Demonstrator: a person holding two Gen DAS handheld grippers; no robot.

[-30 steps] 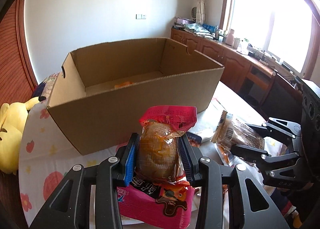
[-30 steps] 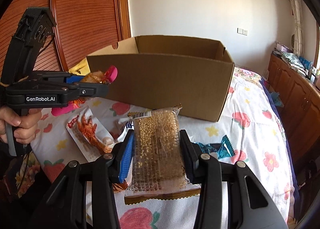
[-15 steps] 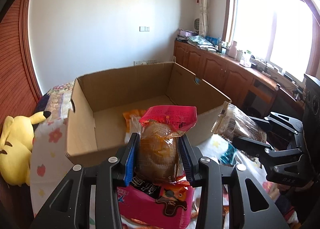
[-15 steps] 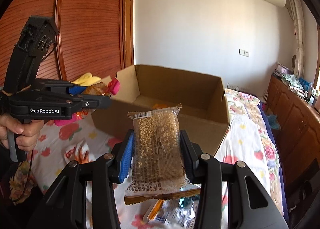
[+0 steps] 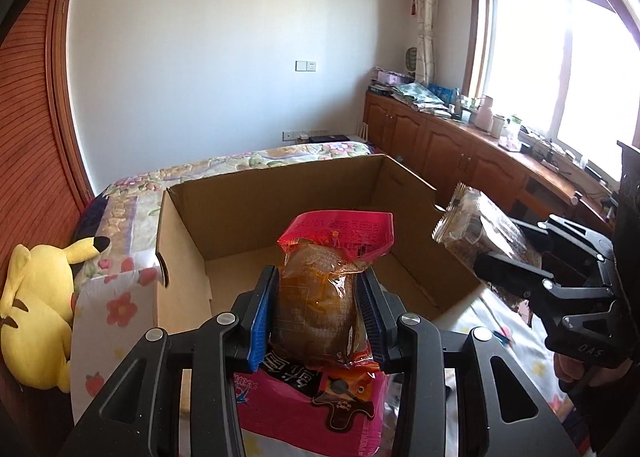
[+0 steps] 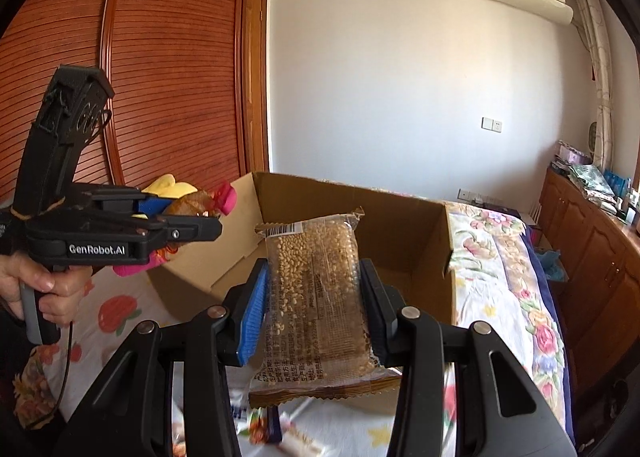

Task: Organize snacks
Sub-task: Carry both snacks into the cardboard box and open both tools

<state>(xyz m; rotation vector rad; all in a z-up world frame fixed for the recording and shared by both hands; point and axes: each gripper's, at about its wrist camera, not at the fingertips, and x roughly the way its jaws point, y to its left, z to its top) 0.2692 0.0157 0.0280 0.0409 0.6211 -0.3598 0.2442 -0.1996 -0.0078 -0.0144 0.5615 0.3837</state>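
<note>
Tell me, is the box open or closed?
Open. The box has no lid or flaps over its top, so you see its inside walls and part of its brown floor. The rest of the floor is hidden.

Brown cardboard box, yellow plush, perhaps floral bedsheet

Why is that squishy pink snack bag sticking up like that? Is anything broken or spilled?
Nothing looks broken or spilled. The left gripper pinches the pink-topped snack bag upright above the brown cardboard box.
</note>
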